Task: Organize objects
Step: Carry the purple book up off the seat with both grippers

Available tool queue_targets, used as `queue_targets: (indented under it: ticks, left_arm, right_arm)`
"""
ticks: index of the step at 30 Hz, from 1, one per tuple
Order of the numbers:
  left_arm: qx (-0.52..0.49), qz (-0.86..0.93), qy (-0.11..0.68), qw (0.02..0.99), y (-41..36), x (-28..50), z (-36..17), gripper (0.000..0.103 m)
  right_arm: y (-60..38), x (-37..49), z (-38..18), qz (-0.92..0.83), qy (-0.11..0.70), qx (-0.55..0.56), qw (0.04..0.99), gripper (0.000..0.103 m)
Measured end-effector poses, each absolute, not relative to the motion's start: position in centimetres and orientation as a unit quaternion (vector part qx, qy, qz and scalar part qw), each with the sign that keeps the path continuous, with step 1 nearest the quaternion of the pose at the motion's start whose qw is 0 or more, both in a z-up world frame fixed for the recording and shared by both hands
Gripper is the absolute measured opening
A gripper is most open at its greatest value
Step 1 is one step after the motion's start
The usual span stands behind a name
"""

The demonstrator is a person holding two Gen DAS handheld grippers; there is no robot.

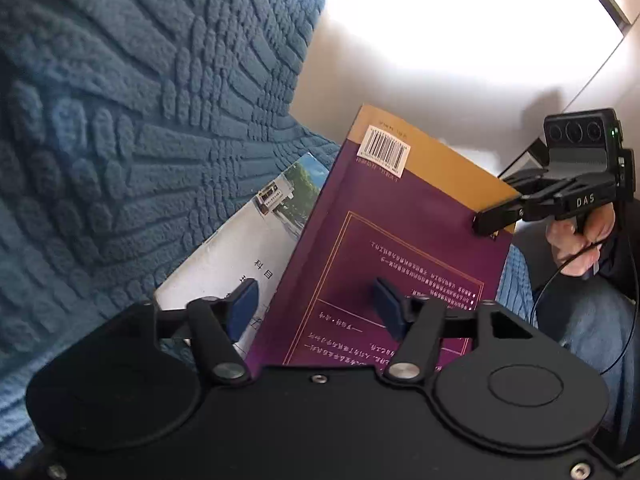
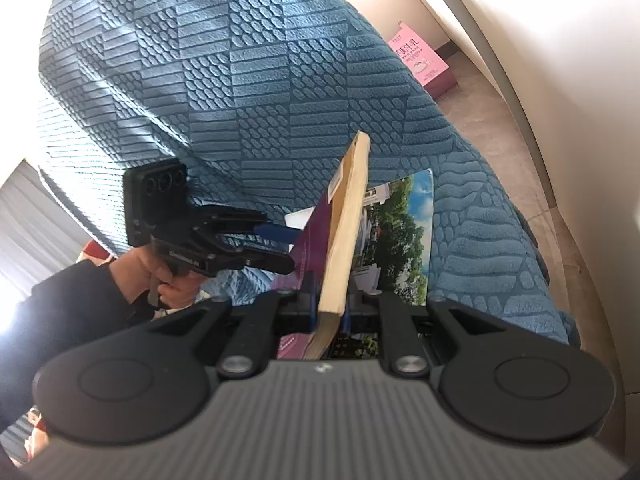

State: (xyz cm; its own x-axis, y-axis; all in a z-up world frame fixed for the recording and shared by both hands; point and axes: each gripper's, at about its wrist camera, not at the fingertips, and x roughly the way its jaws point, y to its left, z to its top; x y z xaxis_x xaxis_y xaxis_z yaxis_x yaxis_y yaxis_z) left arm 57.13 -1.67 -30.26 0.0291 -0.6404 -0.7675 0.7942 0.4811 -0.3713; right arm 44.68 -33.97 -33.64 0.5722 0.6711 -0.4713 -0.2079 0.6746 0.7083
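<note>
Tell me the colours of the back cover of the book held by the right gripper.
Purple book with an orange-tan band; clearest in left wrist view.

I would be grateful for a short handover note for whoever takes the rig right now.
Right gripper: shut on the purple book, clamping its page edge and holding it tilted up on edge above the blue blanket.
Left gripper: open, its pads on either side of the purple book's lower part but not pressing it.
Second book, with a photo cover: lying flat on the blanket, partly under the purple one.
Pink box: on the floor beyond, untouched.
Done: purple book lifted.
Left: set the purple book in its place, probably stacked with the other; nothing looks tidied yet.
</note>
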Motion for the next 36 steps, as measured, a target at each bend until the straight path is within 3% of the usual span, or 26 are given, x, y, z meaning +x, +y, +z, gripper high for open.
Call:
queue_targets:
  ticks: [5,10,14,20,29,36]
  left_arm:
    - [0.066,-0.513,0.508,0.689,-1.9,57.5,-31.2,0.075]
    - [0.067,-0.508,0.506,0.693,-1.9,57.2,-31.3,0.069]
    - [0.067,-0.492,0.508,0.704,-1.7,56.7,-30.9,0.056]
    - [0.067,-0.483,0.524,0.699,-1.1,55.6,-30.0,0.047]
    - [0.049,-0.507,0.541,0.669,0.1,53.3,-30.3,0.042]
    - [-0.003,-0.533,0.546,0.646,1.2,52.1,-31.7,0.039]
  right_arm:
    - [-34.0,44.5,-33.8,0.265,0.376,0.306,0.834,0.015]
    - [-34.0,44.5,-34.0,0.251,0.374,0.316,0.835,0.015]
    - [-33.9,44.9,-34.2,0.214,0.377,0.322,0.842,0.015]
    - [-33.2,45.5,-33.2,0.176,0.363,0.310,0.861,0.015]
    - [-31.8,47.6,-30.8,0.193,0.315,0.310,0.876,0.013]
    - [-32.2,49.8,-32.3,0.214,0.324,0.313,0.867,0.013]
